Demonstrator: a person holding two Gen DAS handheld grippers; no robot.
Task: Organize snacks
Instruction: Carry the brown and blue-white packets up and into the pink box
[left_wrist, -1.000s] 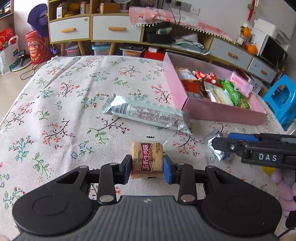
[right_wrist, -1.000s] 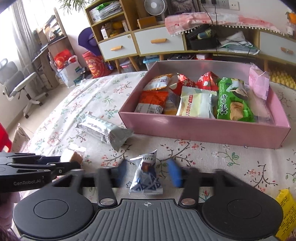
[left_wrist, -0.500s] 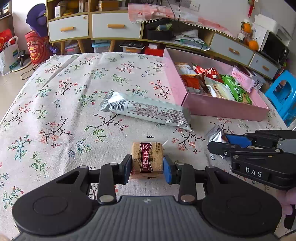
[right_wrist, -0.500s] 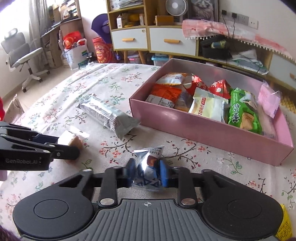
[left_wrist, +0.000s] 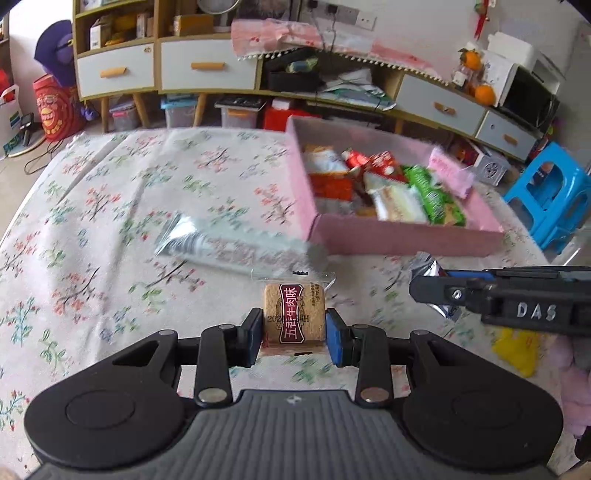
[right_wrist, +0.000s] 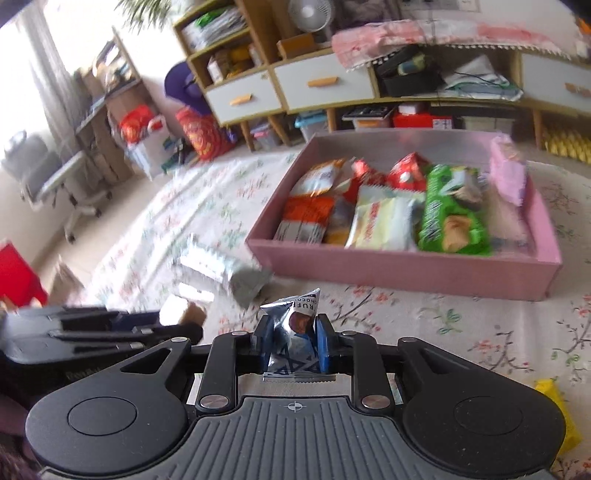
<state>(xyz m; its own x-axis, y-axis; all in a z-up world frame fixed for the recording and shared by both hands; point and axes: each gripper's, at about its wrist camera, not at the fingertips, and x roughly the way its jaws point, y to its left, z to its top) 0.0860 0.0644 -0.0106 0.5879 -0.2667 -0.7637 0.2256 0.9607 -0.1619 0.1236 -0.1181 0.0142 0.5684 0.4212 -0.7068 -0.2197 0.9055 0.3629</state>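
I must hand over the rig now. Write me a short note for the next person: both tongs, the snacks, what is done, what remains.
Left tongs: shut on the square biscuit pack.
Right tongs: shut on the small silver chocolate packet.
Pink box: on the floral tablecloth, already holding several snacks.
Done: both small packs are gripped.
Left: put both into the box, then fetch the long silver pack lying left of the box and the yellow pack at the right near edge.

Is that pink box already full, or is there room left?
Partly filled. Packets cover much of the pink box floor, but they lie below its rim, and bare floor shows along its far wall.
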